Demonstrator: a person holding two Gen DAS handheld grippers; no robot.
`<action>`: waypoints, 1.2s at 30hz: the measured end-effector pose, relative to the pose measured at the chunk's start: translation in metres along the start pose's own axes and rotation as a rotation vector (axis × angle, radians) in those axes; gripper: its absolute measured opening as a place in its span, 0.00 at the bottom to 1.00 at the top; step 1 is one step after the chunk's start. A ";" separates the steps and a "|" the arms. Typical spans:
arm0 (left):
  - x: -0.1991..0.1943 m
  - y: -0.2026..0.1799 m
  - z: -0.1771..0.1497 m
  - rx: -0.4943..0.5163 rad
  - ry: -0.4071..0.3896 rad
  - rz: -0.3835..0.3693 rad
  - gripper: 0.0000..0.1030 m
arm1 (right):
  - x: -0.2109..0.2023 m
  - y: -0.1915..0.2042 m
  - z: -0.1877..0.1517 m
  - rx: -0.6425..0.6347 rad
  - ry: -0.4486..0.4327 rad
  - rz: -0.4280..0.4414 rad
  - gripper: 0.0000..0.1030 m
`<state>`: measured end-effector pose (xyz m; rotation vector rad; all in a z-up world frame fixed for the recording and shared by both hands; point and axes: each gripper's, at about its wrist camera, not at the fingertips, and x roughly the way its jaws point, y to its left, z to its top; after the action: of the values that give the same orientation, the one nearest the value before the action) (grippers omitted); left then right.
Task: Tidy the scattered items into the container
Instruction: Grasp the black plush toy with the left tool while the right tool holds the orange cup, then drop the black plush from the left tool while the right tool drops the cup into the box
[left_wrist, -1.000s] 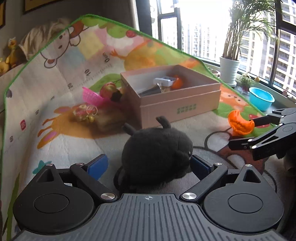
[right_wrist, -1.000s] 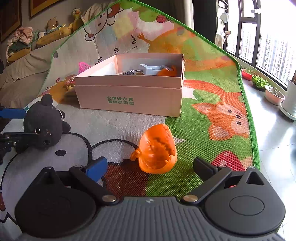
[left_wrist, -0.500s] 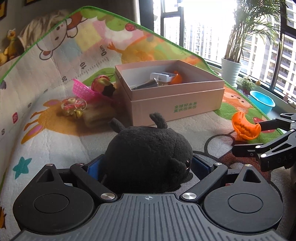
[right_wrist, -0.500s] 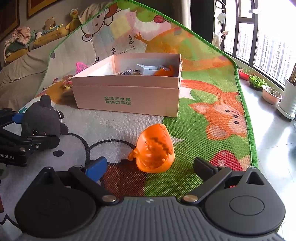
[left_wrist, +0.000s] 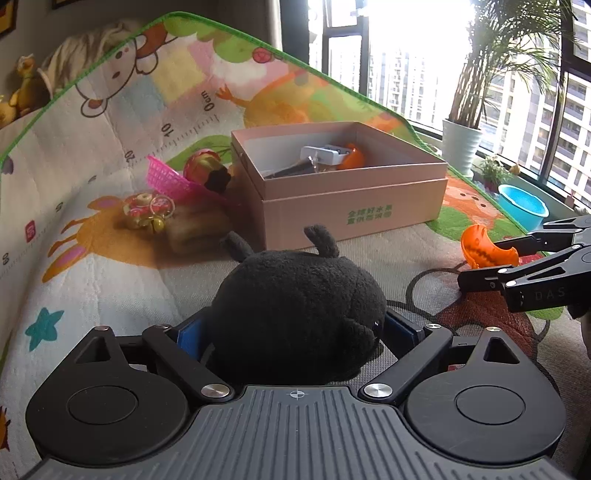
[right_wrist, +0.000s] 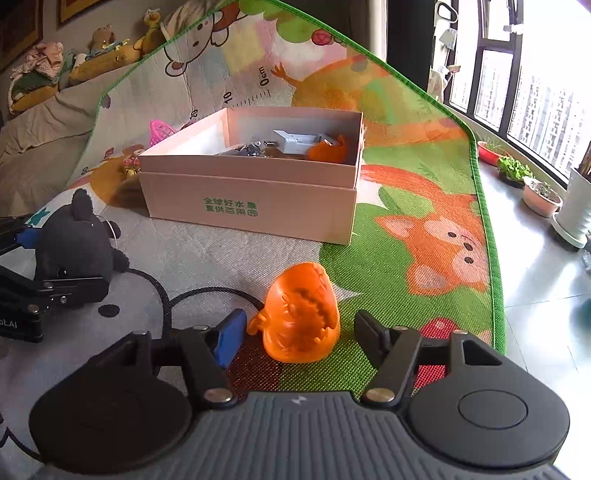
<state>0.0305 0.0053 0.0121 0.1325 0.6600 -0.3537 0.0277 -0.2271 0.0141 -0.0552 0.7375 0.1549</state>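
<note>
A woven play mat (right_wrist: 413, 192) printed with cartoon animals covers the floor, its surface ribbed and rough. On it sits a smooth pink cardboard box (right_wrist: 251, 199), rectangular and lidless, already holding a white boxy item and something orange. In front of the box, on the left, a round, fuzzy black plush toy (left_wrist: 295, 314) with two stubby ears sits between the blue pads of the left gripper (left_wrist: 295, 332), which are pressed into its sides. To the right, a glossy orange plastic toy (right_wrist: 301, 314), dome-shaped with jagged teeth, rests on the mat between the right gripper (right_wrist: 295, 332) fingers; its jaws are closing, with a sliver of mat visible on each side. Only the left view shows the pink mesh basket (left_wrist: 168, 181) and trinkets beside the box, the tall potted palm (left_wrist: 461, 144) and blue bowl (left_wrist: 522, 205). Both grippers angle downward
</note>
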 end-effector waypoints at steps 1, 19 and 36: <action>-0.001 0.000 0.000 0.001 0.000 -0.001 0.94 | 0.000 0.000 0.000 -0.002 0.001 0.004 0.55; 0.001 -0.003 -0.002 0.024 0.009 -0.003 0.89 | -0.014 0.010 -0.001 -0.021 0.029 0.066 0.51; -0.032 -0.045 -0.010 0.097 0.020 -0.087 0.89 | -0.043 0.022 -0.008 -0.060 0.039 0.107 0.51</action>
<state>-0.0152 -0.0258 0.0242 0.2009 0.6700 -0.4689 -0.0128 -0.2116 0.0374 -0.0762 0.7751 0.2789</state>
